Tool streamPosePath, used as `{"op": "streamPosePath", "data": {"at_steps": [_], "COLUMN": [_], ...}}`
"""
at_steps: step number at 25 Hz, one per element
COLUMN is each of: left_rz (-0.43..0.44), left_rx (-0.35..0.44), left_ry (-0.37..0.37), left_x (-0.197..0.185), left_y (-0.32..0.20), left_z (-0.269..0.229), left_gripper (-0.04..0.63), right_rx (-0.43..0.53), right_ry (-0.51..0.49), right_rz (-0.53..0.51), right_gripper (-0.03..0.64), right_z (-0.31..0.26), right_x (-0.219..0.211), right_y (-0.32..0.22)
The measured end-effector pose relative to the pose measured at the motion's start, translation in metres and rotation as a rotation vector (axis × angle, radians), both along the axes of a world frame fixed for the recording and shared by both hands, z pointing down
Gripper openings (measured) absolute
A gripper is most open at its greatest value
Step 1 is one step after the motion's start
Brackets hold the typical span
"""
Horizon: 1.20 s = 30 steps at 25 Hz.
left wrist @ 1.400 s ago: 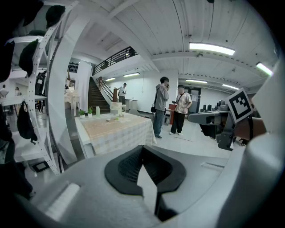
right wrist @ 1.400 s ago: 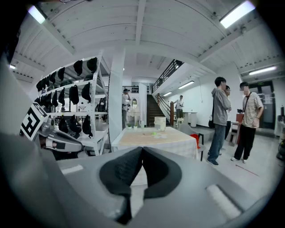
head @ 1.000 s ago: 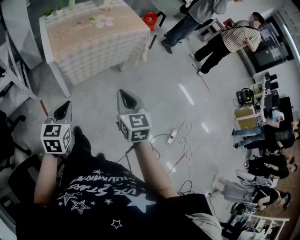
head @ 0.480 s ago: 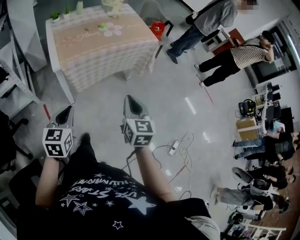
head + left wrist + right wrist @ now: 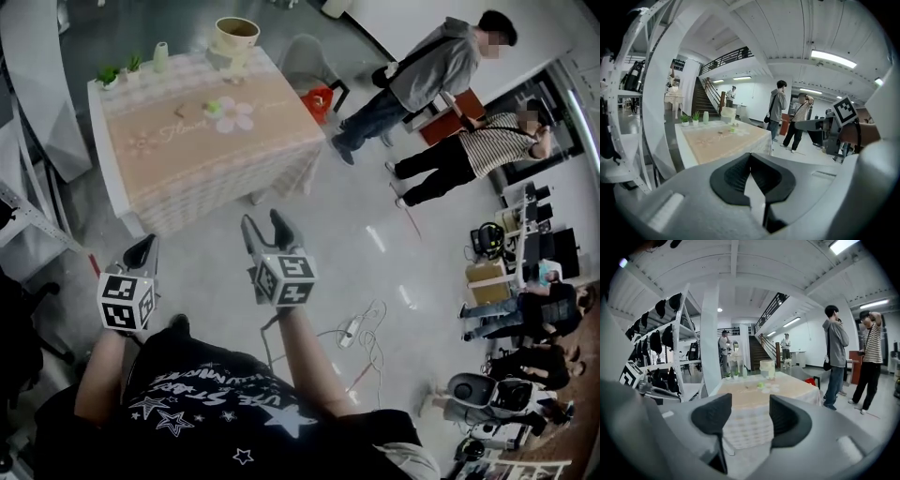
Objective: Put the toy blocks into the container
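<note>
A cream bucket-shaped container point(image 5: 234, 37) stands at the far end of a table with a pinkish cloth point(image 5: 187, 150). A small green toy block point(image 5: 214, 108) lies on a flower print near it, and other tiny pieces beside it are too small to make out. Both grippers hover over the floor, short of the table. My left gripper point(image 5: 142, 251) is shut and empty. My right gripper point(image 5: 269, 229) has its jaws opening, with nothing between them. The right gripper view shows the container point(image 5: 767, 368) and the green block point(image 5: 760, 385) beyond its spread jaws. The container point(image 5: 728, 114) also appears in the left gripper view.
Two small potted plants point(image 5: 108, 75) and a pale vase point(image 5: 160, 56) stand at the table's far left. A grey chair point(image 5: 309, 61) and a red object point(image 5: 319, 98) sit behind the table. People stand at the right point(image 5: 441, 75). A power strip and cables point(image 5: 349, 330) lie on the floor. A shelf rack point(image 5: 661, 348) stands at the left.
The right gripper's jaws have opened from shut. The table and container have come further into view and nearer, and both grippers have moved toward it.
</note>
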<state>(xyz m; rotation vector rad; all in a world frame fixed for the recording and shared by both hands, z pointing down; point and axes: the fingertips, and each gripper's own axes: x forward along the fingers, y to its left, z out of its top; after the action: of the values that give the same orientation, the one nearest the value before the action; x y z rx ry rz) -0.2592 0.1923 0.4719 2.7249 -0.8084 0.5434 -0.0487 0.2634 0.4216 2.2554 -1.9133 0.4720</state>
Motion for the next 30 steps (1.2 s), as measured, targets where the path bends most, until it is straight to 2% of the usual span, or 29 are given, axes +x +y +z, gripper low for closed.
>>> {"op": "streamPosePath", "data": {"at_steps": [6, 10, 17, 22, 30], "left_rz": [0.023, -0.001, -0.053, -0.136, -0.318], "left_rx": [0.002, -0.003, -0.005, -0.003, -0.034], "left_ry": [-0.016, -0.027, -0.043, -0.07, -0.085], "left_x": [0.007, 0.006, 0.016, 0.033, 0.095], "left_y": [-0.056, -0.084, -0.12, -0.161, -0.236], "left_z": [0.006, 0.009, 0.019, 0.026, 0.022], "left_gripper": [0.011, 0.011, 0.011, 0.011, 0.011], "right_rx": [-0.046, -0.067, -0.049, -0.041, -0.081], "right_ry": [-0.023, -0.018, -0.026, -0.034, -0.066], "right_rz": [0.023, 0.015, 0.011, -0.051, -0.192], "right_gripper": [0.255, 0.255, 0.255, 0.255, 0.255], "right_z": [0.016, 0.018, 0.026, 0.038, 0.051], "right_x": [0.011, 0.024, 0.062, 0.096, 0.173], "right_y": [-0.051, -0.075, -0.126, -0.184, -0.301]}}
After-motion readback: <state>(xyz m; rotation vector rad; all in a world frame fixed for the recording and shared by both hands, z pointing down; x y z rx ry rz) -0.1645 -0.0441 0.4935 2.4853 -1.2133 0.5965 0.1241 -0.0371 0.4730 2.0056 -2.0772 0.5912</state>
